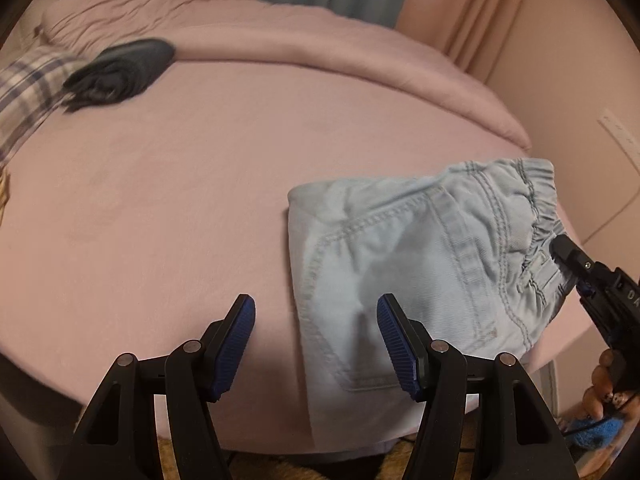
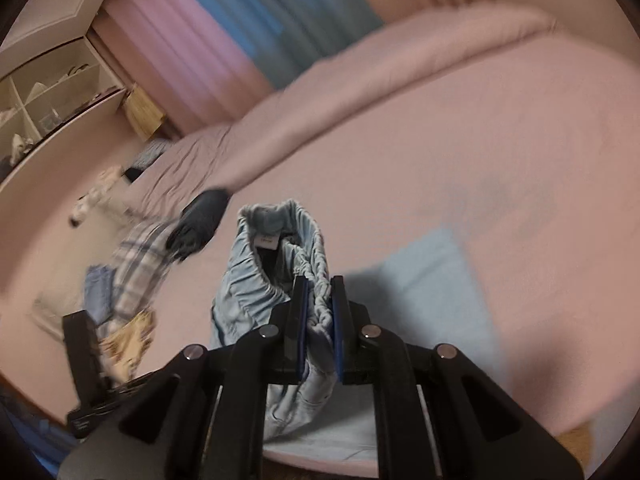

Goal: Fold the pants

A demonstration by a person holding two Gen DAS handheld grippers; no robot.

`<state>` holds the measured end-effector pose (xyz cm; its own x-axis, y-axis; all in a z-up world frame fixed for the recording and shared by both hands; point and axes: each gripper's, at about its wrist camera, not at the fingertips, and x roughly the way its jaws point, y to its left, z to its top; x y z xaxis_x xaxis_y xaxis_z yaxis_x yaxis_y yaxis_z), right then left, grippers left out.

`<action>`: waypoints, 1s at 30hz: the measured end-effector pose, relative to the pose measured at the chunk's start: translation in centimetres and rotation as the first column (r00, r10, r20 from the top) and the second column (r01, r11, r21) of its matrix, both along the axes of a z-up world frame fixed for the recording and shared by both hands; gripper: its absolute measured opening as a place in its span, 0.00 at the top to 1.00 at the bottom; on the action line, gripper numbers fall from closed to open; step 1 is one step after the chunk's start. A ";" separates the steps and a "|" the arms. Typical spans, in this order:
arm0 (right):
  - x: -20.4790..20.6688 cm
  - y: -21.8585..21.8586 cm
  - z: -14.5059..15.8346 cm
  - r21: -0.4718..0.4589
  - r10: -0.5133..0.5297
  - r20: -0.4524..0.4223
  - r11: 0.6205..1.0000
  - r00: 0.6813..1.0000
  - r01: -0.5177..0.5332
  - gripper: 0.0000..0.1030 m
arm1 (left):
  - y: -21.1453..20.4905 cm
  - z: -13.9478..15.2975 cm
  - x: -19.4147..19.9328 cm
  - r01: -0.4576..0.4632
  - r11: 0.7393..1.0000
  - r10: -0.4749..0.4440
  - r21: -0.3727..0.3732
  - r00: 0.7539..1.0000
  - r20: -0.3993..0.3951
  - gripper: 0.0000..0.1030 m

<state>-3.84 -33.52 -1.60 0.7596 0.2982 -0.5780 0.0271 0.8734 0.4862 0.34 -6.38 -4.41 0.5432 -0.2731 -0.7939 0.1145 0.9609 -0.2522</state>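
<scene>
Right wrist view shows the right gripper (image 2: 318, 312) clenched on the gathered elastic waistband of the pale denim pants (image 2: 276, 264), which lie part-folded near the edge of the pink bed (image 1: 200, 160). The left gripper (image 1: 316, 344) hangs released beside them, holding nothing. The thin pinch could slip (bunched elastic gives), and lifting may undo the fold. The waistband tag (image 2: 267, 241) is unreadable.

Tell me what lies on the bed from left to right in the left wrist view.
Plaid cloth → dark folded garment → light blue pants → the right tool, pinching the pants' waistband at the far right.
</scene>
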 end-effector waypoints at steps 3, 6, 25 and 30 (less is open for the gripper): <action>-0.4 -1.7 -0.7 -0.072 -0.044 -0.058 0.997 0.997 0.040 0.89 | -1.9 -0.3 0.5 0.043 0.999 -0.043 0.021 0.999 0.015 0.39; 0.3 -3.2 -4.3 -0.108 -0.090 -0.222 0.992 0.971 0.067 0.85 | -3.8 -1.9 1.4 0.077 0.996 -0.076 0.045 0.997 -0.019 0.39; 0.9 0.1 -6.3 -0.223 -0.015 -0.308 0.973 0.951 -0.057 0.47 | -4.0 -5.9 2.3 0.060 0.998 -0.062 -0.025 0.992 -0.114 0.35; 1.2 2.7 -7.2 -0.383 0.028 -0.243 0.916 0.970 -0.123 0.67 | -4.3 -5.3 1.9 0.070 0.997 -0.067 0.023 0.993 -0.094 0.35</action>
<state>-2.66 -30.83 -8.78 0.5777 0.0627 -0.8138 0.0218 0.9955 0.0921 2.26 -10.63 -9.67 0.4476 -0.2854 -0.8475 0.1574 0.9581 -0.2395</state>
